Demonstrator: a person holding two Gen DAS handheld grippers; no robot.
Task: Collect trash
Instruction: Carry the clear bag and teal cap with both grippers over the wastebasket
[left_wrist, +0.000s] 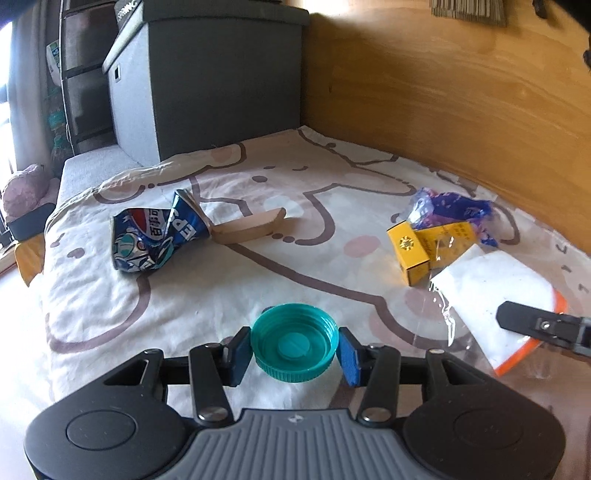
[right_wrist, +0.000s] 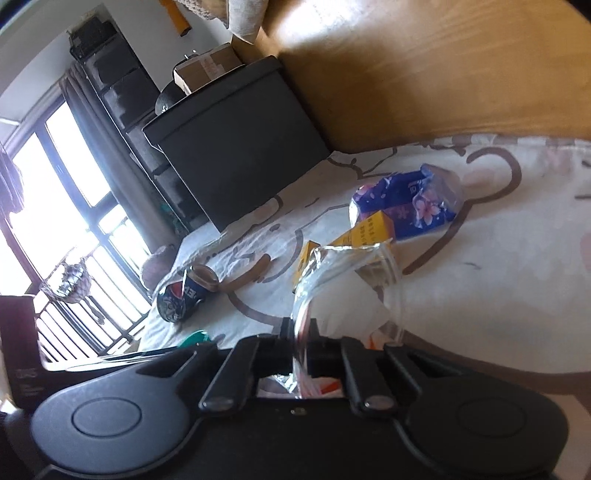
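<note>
Bed (left_wrist: 207, 295) with a cartoon-print sheet carries the trash. Clear bag (left_wrist: 491, 295) lies at the near right edge, white sheet inside, orange trim; the right gripper (right_wrist: 301, 345) is clamped tight on its mouth, film bunched between the jaws. Left gripper (left_wrist: 295, 345) holds the teal cap (left_wrist: 295, 341) by its rim, hollow side up, pads on both sides, near the front edge. Step in hand, as I read it: cap into bag. To do it well, lift the pinched lip so the mouth gapes, bring the cap over the opening, let go only once it's past the rim; thin film may fold shut, so keep it taut. Still loose: crushed cup (left_wrist: 155, 236) and brown card tray (left_wrist: 251, 227) mid-left, touching; yellow boxes (left_wrist: 424, 247) with blue wrapper (left_wrist: 450, 214) toward the right, by the wood wall. Left view shows the cap grip and the whole layout, but only one right finger (left_wrist: 517, 317). Right view shows the pinch on the film and the bag's mouth standing up; cap there is just a teal sliver.
</note>
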